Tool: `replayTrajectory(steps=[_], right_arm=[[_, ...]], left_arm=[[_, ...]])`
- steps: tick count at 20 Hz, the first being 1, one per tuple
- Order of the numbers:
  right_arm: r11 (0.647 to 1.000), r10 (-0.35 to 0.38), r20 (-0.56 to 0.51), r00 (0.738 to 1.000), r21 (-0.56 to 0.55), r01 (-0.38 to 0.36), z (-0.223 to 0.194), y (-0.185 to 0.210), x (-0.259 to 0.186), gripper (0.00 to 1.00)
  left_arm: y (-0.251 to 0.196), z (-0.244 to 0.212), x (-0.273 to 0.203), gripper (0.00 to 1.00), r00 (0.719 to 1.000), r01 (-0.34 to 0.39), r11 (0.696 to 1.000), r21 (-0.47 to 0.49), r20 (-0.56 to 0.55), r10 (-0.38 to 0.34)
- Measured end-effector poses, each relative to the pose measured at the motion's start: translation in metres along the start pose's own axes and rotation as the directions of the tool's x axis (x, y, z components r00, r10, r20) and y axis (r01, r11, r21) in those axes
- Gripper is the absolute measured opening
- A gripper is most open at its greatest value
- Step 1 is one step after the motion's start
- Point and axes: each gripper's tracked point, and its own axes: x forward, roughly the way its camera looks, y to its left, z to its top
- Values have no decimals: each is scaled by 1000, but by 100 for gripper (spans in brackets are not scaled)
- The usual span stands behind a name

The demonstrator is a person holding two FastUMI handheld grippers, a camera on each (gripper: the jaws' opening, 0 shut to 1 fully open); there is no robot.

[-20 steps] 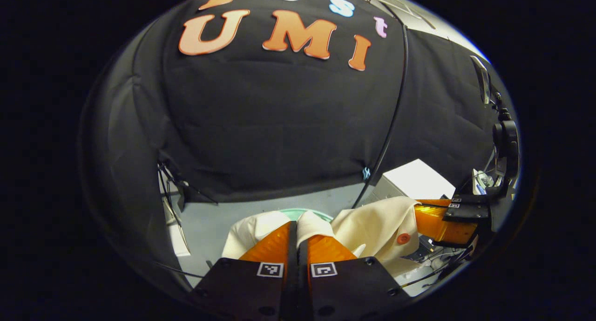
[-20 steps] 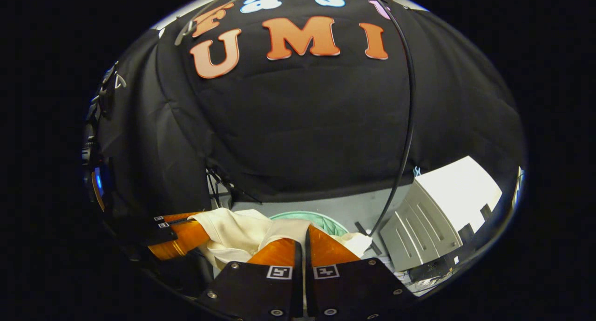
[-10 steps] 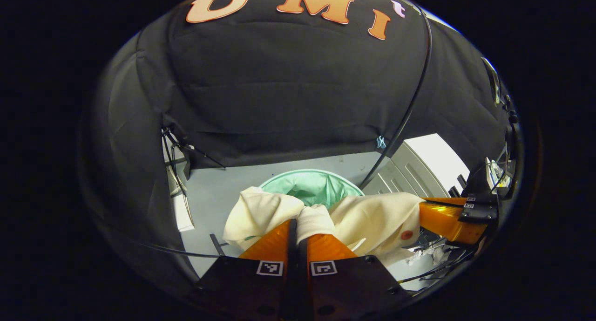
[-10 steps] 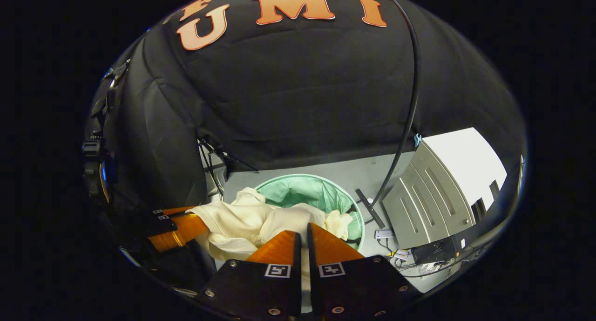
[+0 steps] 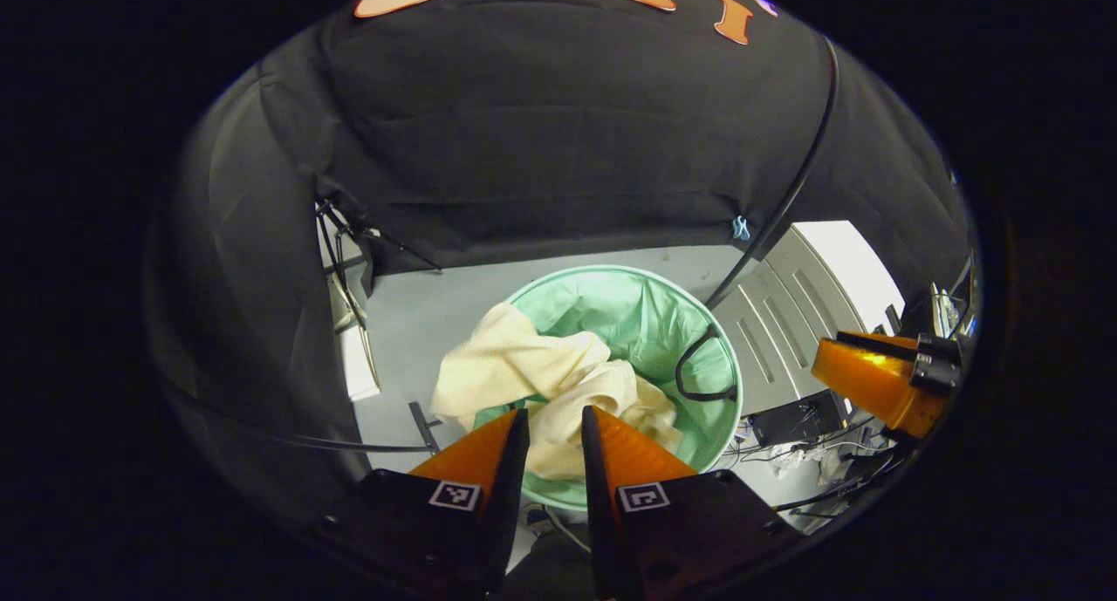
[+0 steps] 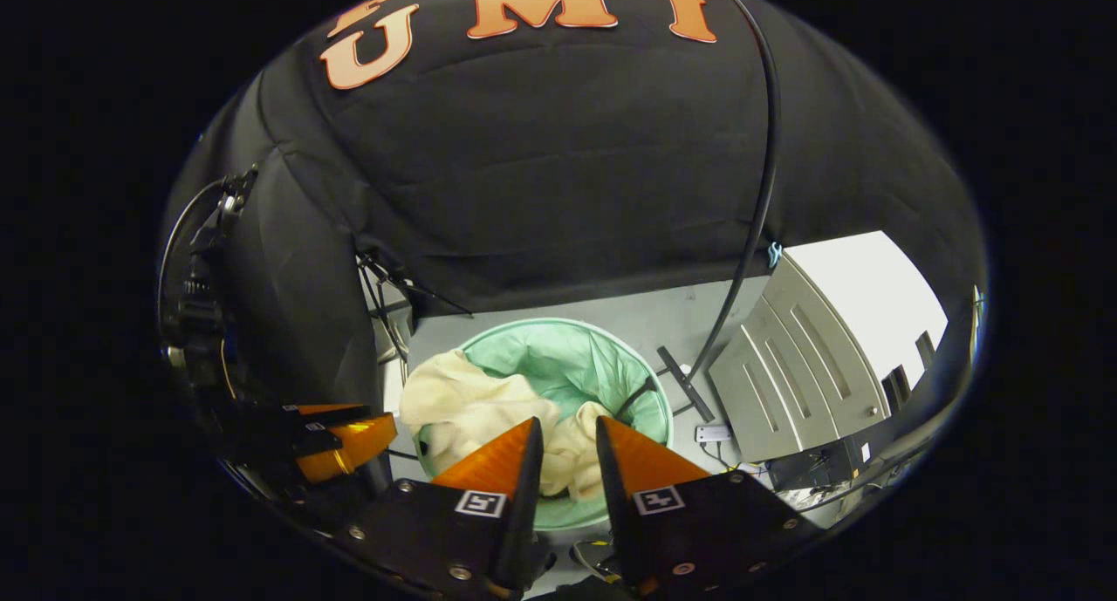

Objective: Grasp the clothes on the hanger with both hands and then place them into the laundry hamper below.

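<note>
The cream garment [image 5: 524, 370] lies crumpled in the round green-lined laundry hamper [image 5: 721, 357], with one fold draped over the hamper's left rim. My left gripper [image 5: 555, 416] hangs above the hamper's near edge, open, its fingers apart and free of the cloth. In the right gripper view the same garment [image 6: 467, 405] fills the left half of the hamper [image 6: 572, 352]. My right gripper [image 6: 569, 425] is open above it with nothing between its fingers. The right gripper [image 5: 873, 381] also shows far right in the left gripper view, and the left gripper [image 6: 347, 442] shows at the left in the right gripper view.
A grey slatted cabinet [image 6: 790, 374] stands right of the hamper on the pale floor [image 5: 419, 309]. A black cable [image 6: 759, 200] hangs down the booth's wall to the hamper. Loose wires and small boxes [image 5: 798, 426] lie on the floor nearby.
Both grippers dropped toward the hamper and went from shut on the garment to open. The garment fell from between them into the hamper.
</note>
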Motion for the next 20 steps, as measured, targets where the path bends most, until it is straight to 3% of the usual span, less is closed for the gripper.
replayTrajectory(steps=[1, 2, 3, 4, 5, 7, 8, 12, 20], right_arm=[[1000, 2, -11, 1000, 6, -2, -5, 0, 1, 48], [1000, 0, -18, 1000, 14, 0, -10, -1, 2, 46], [1000, -4, -26, 1000, 22, 4, -13, -2, 2, 66], [1000, -6, -34, 999, 29, 7, -18, -3, 2, 72], [999, -6, -43, 999, 39, 8, -21, -3, 2, 86], [999, -4, -56, 998, 53, 7, -26, -2, 3, 93], [999, -4, -57, 998, 54, 7, -28, -2, 3, 94], [999, -3, -51, 999, 39, 5, -29, 4, 0, 94], [999, -1, 34, 999, 35, 0, -12, 13, -46, 94]], left_arm=[[2, -3, 5, 43, 1000, 6, 1000, -8, -13, -6], [5, -9, 6, 45, 1000, 8, 1000, -10, -26, -8], [11, -10, 6, 47, 1000, -4, 1000, -5, -28, 4], [15, -12, 8, 59, 999, -18, 1000, -1, -32, 18], [17, -15, 5, 70, 999, -26, 1000, 0, -39, 26], [18, -20, 6, 90, 998, -40, 999, -3, -44, 40], [18, -21, 6, 100, 998, -44, 999, -8, -45, 43], [20, -13, -6, 100, 999, -43, 999, -13, -4, 43], [20, 34, -69, 99, 983, -25, 999, -29, 183, 30]])
